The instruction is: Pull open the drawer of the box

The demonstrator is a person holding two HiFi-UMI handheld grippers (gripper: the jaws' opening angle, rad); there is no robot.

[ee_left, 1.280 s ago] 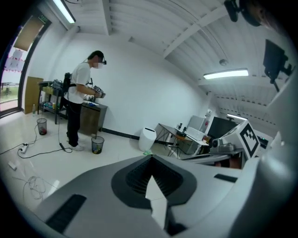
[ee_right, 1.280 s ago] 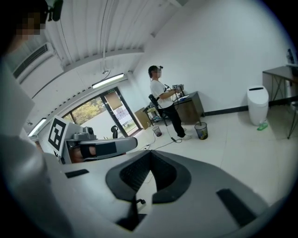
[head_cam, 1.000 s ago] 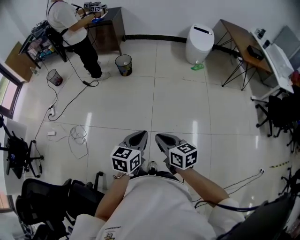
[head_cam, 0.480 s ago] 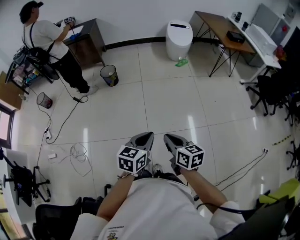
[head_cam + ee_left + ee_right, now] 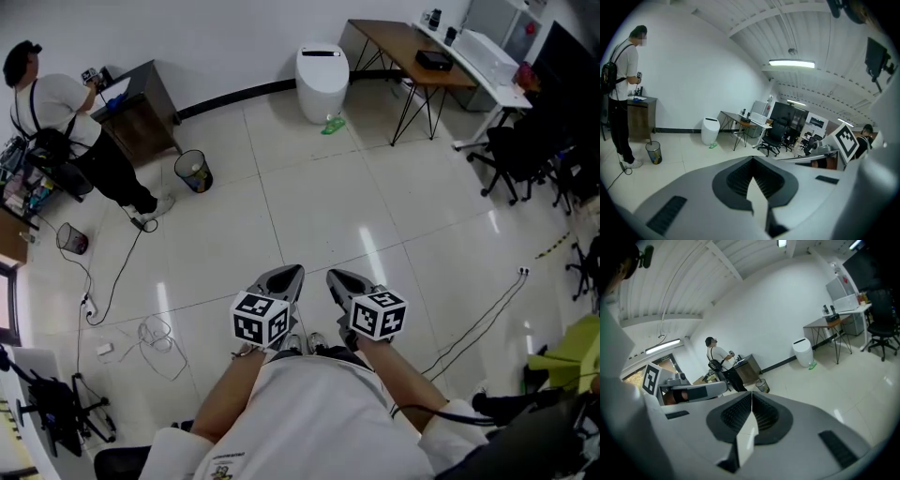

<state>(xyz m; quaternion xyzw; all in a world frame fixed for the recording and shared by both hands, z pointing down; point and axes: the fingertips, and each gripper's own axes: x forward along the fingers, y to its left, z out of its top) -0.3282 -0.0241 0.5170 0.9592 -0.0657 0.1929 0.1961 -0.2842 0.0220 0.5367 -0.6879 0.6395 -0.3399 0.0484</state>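
White tiled floor (image 5: pixel 309 216) fills the office. At far left a person (image 5: pixel 56 112) stands at a dark cabinet (image 5: pixel 141 117). Near the bottom, the left gripper (image 5: pixel 291 272) and the right gripper (image 5: pixel 333 276) hover side by side, both clenched on nothing. I cannot tell where the box is.

Looks like an office-slash-lab workspace to me: shiny white tiled floor (image 5: pixel 309 216), a wooden counter (image 5: pixel 398 42) on thin metal legs by the wall, and black swivel chairs (image 5: pixel 511 155) off to the side. Loose cables (image 5: pixel 155 333) trail over the floor, there's a wastebasket (image 5: pixel 192 172), a strip light (image 5: pixel 792 63) on the ceiling, and a person (image 5: pixel 56 108) standing at a dark cabinet (image 5: pixel 141 117).
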